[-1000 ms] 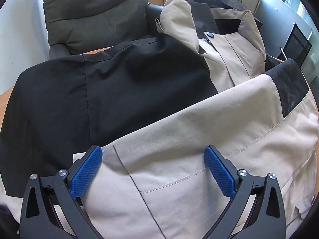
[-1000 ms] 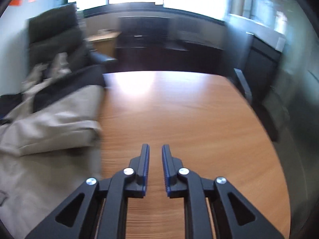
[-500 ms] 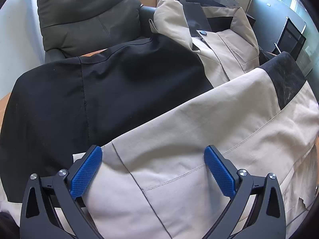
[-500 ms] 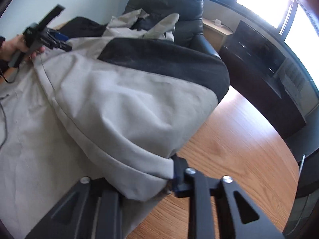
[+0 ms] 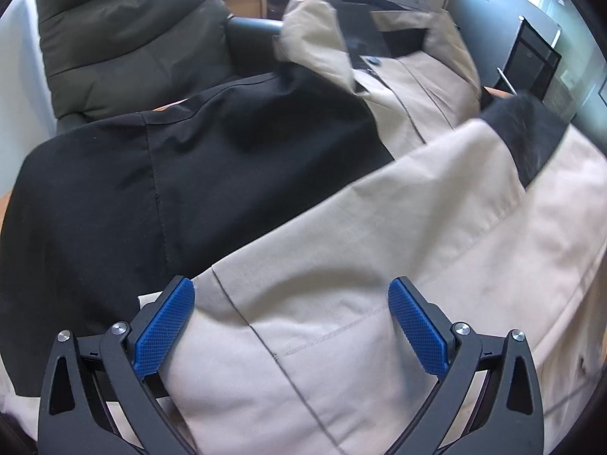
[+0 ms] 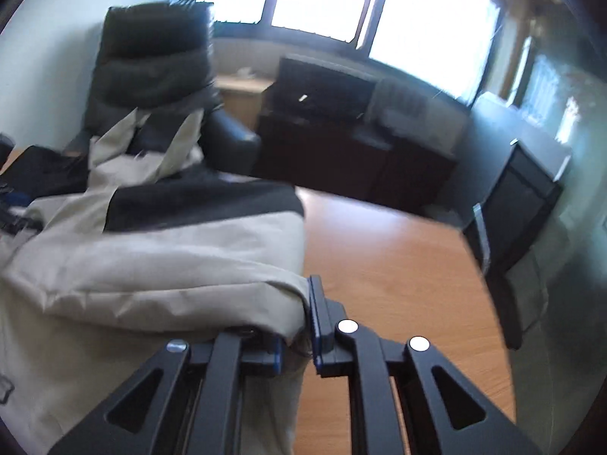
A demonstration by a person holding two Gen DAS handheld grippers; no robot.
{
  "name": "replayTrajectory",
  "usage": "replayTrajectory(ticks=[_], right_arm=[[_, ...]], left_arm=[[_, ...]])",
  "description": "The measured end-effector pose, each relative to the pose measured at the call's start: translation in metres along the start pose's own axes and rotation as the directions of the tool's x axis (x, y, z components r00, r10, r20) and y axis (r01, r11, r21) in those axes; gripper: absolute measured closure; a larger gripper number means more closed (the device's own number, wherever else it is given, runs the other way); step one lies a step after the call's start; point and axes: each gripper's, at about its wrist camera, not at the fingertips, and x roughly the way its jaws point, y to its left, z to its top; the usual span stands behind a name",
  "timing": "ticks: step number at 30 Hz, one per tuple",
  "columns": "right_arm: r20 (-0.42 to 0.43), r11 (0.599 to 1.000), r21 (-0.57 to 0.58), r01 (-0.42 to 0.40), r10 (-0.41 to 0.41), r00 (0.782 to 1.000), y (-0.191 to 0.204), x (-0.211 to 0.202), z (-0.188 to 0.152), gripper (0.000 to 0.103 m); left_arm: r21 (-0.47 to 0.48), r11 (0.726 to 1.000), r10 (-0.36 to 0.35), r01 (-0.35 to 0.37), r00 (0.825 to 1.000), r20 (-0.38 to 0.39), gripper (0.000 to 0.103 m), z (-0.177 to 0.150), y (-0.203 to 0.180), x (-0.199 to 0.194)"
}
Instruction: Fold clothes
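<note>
A beige and black jacket (image 5: 341,265) lies spread on the wooden table (image 6: 379,258). My left gripper (image 5: 292,322) hovers just over its beige panel, near the seam with the black part. It is open wide, and the cloth lies under the blue pads, not pinched. In the right wrist view the jacket (image 6: 151,265) is bunched into a thick fold at the left. My right gripper (image 6: 299,314) has its jaws closing on the edge of that beige fold. Cloth drapes over and hides the left finger, and the right pad presses the fabric.
A dark padded armchair (image 5: 125,38) stands just behind the table, with the jacket's collar resting near it. A low dark cabinet (image 6: 341,132) runs under the bright windows. A black chair (image 6: 523,197) stands at the table's right edge. Bare wood shows right of the jacket.
The right gripper was nearly shut and empty over bare table a second ago. It now holds the beige fold and has tilted up. The left gripper stayed open and shifted slightly across the jacket.
</note>
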Motion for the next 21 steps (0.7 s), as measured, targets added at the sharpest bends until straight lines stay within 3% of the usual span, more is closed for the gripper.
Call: replayTrajectory(ticks=[4, 8, 13, 18, 21], right_arm=[[-0.014, 0.993, -0.097, -0.065, 0.064, 0.998, 0.014, -0.001, -0.018, 0.092], [0.034, 0.965, -0.229, -0.125, 0.137, 0.99, 0.024, -0.036, -0.048, 0.093], [-0.026, 0.903, -0.307, -0.301, 0.308, 0.951, 0.033, -0.055, -0.071, 0.093], [0.028, 0.936, -0.06, -0.347, 0.349, 0.937, -0.018, -0.048, -0.054, 0.093], [0.002, 0.927, -0.061, -0.37, 0.37, 0.929, -0.023, -0.038, -0.047, 0.092]], left_arm=[[-0.037, 0.999, 0.018, -0.017, 0.999, 0.03, 0.0, -0.004, -0.003, -0.001], [-0.043, 0.999, 0.025, -0.023, 0.999, 0.04, 0.0, -0.007, -0.004, -0.001], [-0.06, 0.997, 0.04, -0.037, 0.998, 0.053, 0.0, -0.009, -0.006, -0.001], [-0.064, 0.997, 0.045, -0.042, 0.998, 0.043, 0.0, -0.002, -0.001, 0.003], [-0.067, 0.997, 0.047, -0.044, 0.998, 0.052, 0.0, -0.003, -0.001, 0.003]])
